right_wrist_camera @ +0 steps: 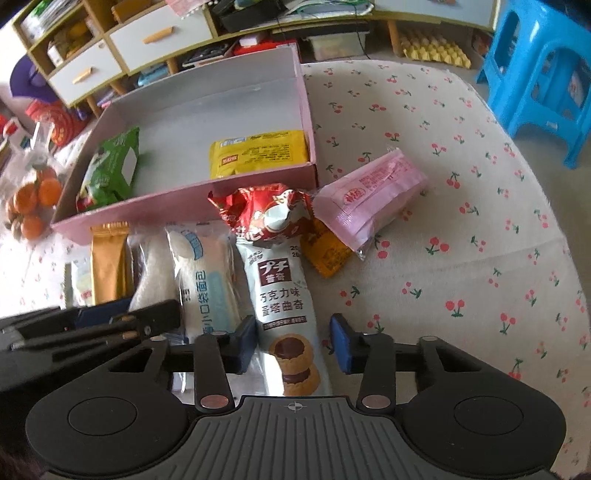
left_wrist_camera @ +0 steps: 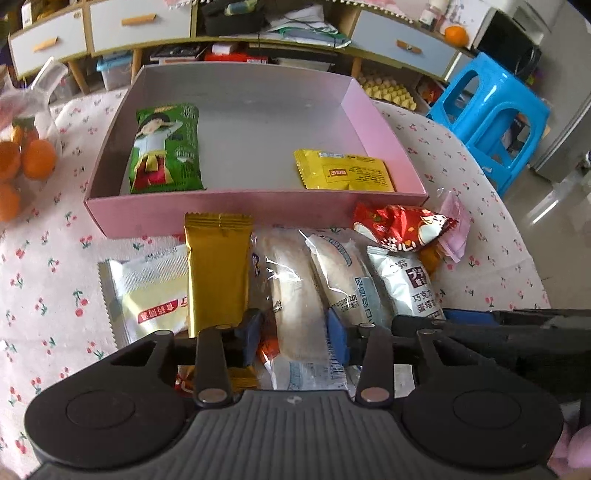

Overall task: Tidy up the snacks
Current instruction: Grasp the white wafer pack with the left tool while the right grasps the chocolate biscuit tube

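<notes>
A pink box (left_wrist_camera: 221, 218) (right_wrist_camera: 155, 203) holds a green snack pack (left_wrist_camera: 166, 147) (right_wrist_camera: 107, 170) and a yellow packet (left_wrist_camera: 345, 171) (right_wrist_camera: 258, 151). Several snacks lie in a row before it: a gold bar (left_wrist_camera: 218, 273), clear-wrapped bread (left_wrist_camera: 291, 291), a white cookie pack (right_wrist_camera: 284, 299), a red pack (right_wrist_camera: 266, 214) and a pink pack (right_wrist_camera: 369, 195). My left gripper (left_wrist_camera: 295, 338) is open, its fingers on either side of the bread. My right gripper (right_wrist_camera: 293, 343) is open, its fingers on either side of the cookie pack.
A bag of oranges (left_wrist_camera: 22, 155) sits left of the box. A blue stool (left_wrist_camera: 491, 122) stands beyond the table's right edge. A cluttered drawer cabinet (left_wrist_camera: 140, 22) is behind. The cherry-print cloth (right_wrist_camera: 461, 258) lies bare to the right.
</notes>
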{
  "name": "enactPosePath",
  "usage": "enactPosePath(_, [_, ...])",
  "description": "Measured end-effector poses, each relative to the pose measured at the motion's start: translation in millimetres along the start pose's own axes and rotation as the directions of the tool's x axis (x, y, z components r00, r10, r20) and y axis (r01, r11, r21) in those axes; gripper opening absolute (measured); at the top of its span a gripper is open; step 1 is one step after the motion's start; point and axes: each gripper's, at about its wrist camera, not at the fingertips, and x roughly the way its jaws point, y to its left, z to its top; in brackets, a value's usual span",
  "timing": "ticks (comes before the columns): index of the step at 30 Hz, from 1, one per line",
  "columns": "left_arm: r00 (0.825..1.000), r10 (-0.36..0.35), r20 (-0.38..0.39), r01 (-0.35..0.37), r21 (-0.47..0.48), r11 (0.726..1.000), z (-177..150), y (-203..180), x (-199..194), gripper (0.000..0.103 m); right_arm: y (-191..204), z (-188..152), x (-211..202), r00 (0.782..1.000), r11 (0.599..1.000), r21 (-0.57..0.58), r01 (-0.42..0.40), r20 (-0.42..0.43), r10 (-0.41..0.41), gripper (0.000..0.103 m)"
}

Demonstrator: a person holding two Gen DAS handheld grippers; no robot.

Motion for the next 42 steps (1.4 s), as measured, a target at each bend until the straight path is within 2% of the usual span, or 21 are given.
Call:
enactPosePath(4, [1.000, -0.004, -0.002, 0.004, -0.005, 1.000, -1, 2, -5, 0.027, -5, 0, -2, 1.000, 1.000, 0.002, 0.004, -0.005, -0.004, 0.032])
enactPosePath(13, [1.000, -0.010, -0.019, 0.010, -0.021, 1.000, -3, 13, -13, 0.024, -14, 1, -2, 1.000, 0.999, 0.037, -0.014, -0.008, 0.014, 0.033])
enactPosePath(18, [0.999, -0.035, -0.011, 0.035, -0.031, 0.999, -1, 14, -22, 0.018, -23, 5, -6, 0.991, 0.984, 0.127, -0.129, -0.029, 0.134, 0.028])
enactPosePath(23, [0.998, -0.060, -0.002, 0.060, -0.035, 0.998, -2, 17, -28, 0.016, -29, 7, -16, 0.985, 0.973, 0.159, -0.167, -0.005, 0.170, 0.027])
enactPosePath(27, [0.996, -0.089, -0.002, 0.089, -0.060, 0.994, -1, 22, -33, 0.015, -35, 7, -23, 0.971, 0.951, 0.204, -0.232, -0.004, 0.238, 0.027])
enactPosePath(35, [0.992, -0.114, 0.044, 0.117, -0.070, 0.991, 2, 25, -49, 0.014, -39, 7, -45, 0.943, 0.914, 0.236, -0.330, 0.038, 0.331, 0.027])
enactPosePath(42, [0.990, -0.121, 0.075, 0.127, -0.075, 0.989, 5, 22, -54, 0.014, -38, 10, -62, 0.923, 0.891, 0.241, -0.384, 0.087, 0.374, 0.026])
